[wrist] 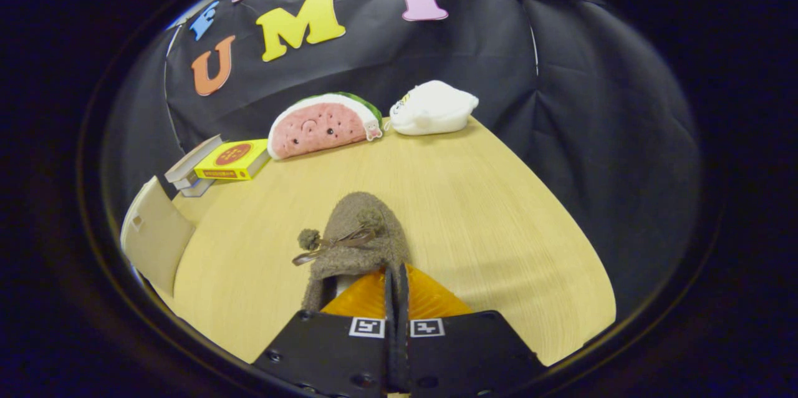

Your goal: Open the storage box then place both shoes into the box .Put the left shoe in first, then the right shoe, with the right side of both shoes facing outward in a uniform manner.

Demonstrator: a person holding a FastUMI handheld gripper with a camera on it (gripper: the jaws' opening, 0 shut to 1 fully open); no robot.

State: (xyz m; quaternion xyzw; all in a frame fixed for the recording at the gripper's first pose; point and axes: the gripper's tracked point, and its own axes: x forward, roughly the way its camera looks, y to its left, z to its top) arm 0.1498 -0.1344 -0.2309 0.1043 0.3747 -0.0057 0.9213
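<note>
Pinching the heel rim of the fuzzy brown slipper (361, 242), the gripper (396, 279) had its fingers drawn nearly together near the table's (499, 211) front edge. So thin a bite on soft fabric could have slipped or let the shoe swing, spoiling its facing. The storage box (156, 236) stood at the left edge.
</note>
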